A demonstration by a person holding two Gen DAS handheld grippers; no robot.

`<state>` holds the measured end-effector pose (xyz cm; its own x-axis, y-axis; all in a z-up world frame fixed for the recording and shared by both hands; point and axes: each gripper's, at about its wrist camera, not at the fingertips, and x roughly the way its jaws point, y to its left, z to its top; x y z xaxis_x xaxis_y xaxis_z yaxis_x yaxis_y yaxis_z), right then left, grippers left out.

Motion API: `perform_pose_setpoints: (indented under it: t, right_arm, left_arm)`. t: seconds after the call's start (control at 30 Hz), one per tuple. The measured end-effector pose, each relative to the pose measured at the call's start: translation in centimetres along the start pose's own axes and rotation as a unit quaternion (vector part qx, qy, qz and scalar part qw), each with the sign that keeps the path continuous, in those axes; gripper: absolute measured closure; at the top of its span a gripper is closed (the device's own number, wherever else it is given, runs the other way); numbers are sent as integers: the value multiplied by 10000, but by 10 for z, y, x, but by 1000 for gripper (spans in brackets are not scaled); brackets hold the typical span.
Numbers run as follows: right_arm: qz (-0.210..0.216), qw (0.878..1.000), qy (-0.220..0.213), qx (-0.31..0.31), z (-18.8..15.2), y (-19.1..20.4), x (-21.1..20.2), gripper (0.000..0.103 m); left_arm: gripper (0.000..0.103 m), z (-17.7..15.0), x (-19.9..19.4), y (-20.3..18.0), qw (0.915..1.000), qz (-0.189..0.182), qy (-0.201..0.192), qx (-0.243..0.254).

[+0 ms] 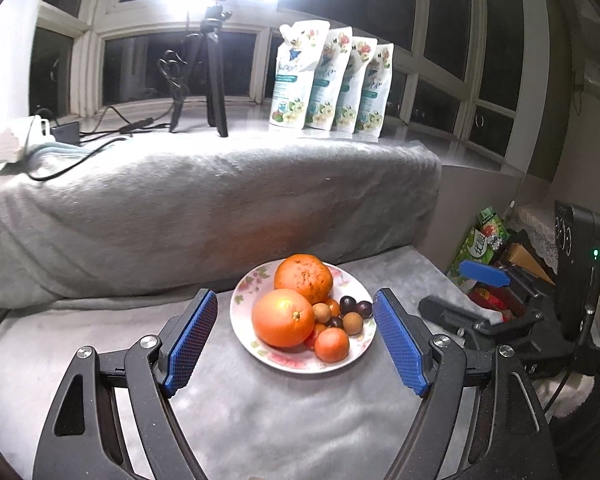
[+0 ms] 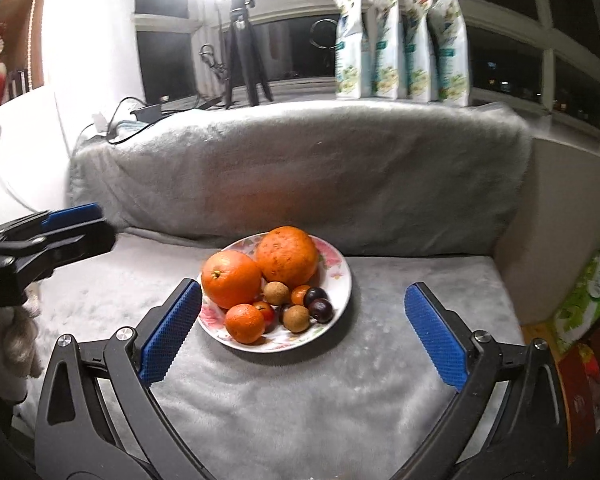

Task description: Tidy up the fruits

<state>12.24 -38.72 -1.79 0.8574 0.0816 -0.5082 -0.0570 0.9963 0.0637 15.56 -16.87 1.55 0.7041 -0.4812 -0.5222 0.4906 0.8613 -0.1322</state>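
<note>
Above a grey plush blanket (image 1: 260, 420), I hold my left gripper (image 1: 296, 340) and right gripper (image 2: 304, 332) with jaws spread wide and empty, both hanging clear of the white floral-rimmed ceramic plate (image 2: 336, 280). The fruit looks already gathered: the plate holds a large rough-skinned orange (image 2: 287, 256), a smooth round orange (image 2: 230, 278), a small mandarin (image 2: 245, 323), two tan longans (image 2: 276, 293), two dark purple plums (image 2: 318, 304) and some small reddish fruit between them. I judge the sorting finished or nearly so; next I need only check for strays.
</note>
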Motion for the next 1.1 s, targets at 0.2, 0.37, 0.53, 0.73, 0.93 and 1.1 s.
perform_pose_setpoints:
  t: [0.2, 0.37, 0.53, 0.73, 0.93, 1.1]
  right_arm:
    - [-352, 9993, -98, -43, -1, 12, -21, 0]
    - [-565, 9982, -186, -104, -5, 22, -28, 0]
    - [-571, 9981, -230, -51, -9, 26, -35, 0]
    - [-665, 9973, -308, -78, -10, 29, -41, 0]
    - [-672, 9972, -314, -110, -10, 31, -44, 0]
    - [-669, 9971, -329, -130, -10, 34, -46, 0]
  left_arm:
    - [23, -11, -19, 0, 9999, 92, -83, -19]
    - [23, -17, -30, 2, 9996, 238, -117, -60]
    - [23, -25, -37, 7, 9989, 436, -65, -147]
    - [22, -31, -40, 12, 9974, 674, 27, -234]
    - [22, -34, -46, 11, 9972, 717, 17, -219]
    - [22, -36, -51, 10, 9967, 794, -31, -183]
